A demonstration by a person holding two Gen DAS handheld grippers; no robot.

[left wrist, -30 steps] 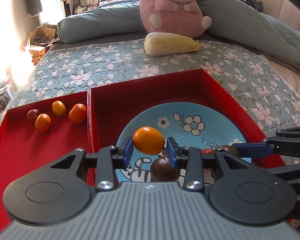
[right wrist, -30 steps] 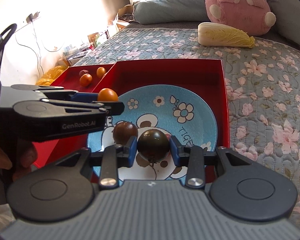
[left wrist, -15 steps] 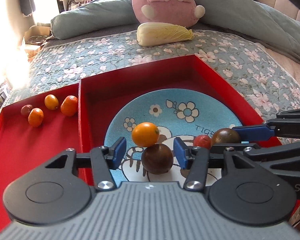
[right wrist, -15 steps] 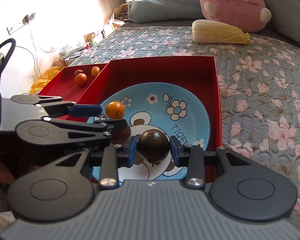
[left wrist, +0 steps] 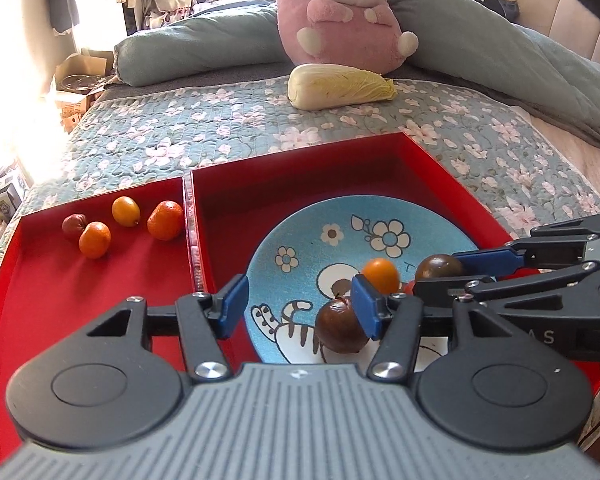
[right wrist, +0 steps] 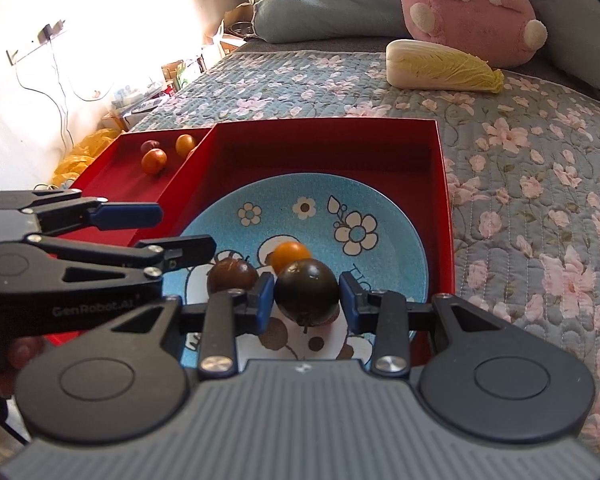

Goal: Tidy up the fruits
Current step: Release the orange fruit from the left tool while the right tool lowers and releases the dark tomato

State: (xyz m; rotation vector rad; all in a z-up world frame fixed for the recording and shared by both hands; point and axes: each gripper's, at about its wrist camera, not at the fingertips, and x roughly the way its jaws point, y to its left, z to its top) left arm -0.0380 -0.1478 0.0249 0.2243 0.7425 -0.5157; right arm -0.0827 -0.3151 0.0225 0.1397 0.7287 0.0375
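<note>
A blue cartoon plate lies in the right red tray. On it are an orange fruit, a brown fruit and a small red one. My left gripper is open and empty over the plate's near left part. My right gripper stands around a dark fruit; a gap shows at its right pad. Several orange and reddish fruits lie in the left red tray.
The trays sit on a floral quilt. A napa cabbage and a pink plush toy lie behind them. Boxes and clutter stand off the bed's left side.
My left gripper opened, let the orange fruit drop onto the plate and shifted left. My right gripper's jaws have widened slightly around the dark fruit.
</note>
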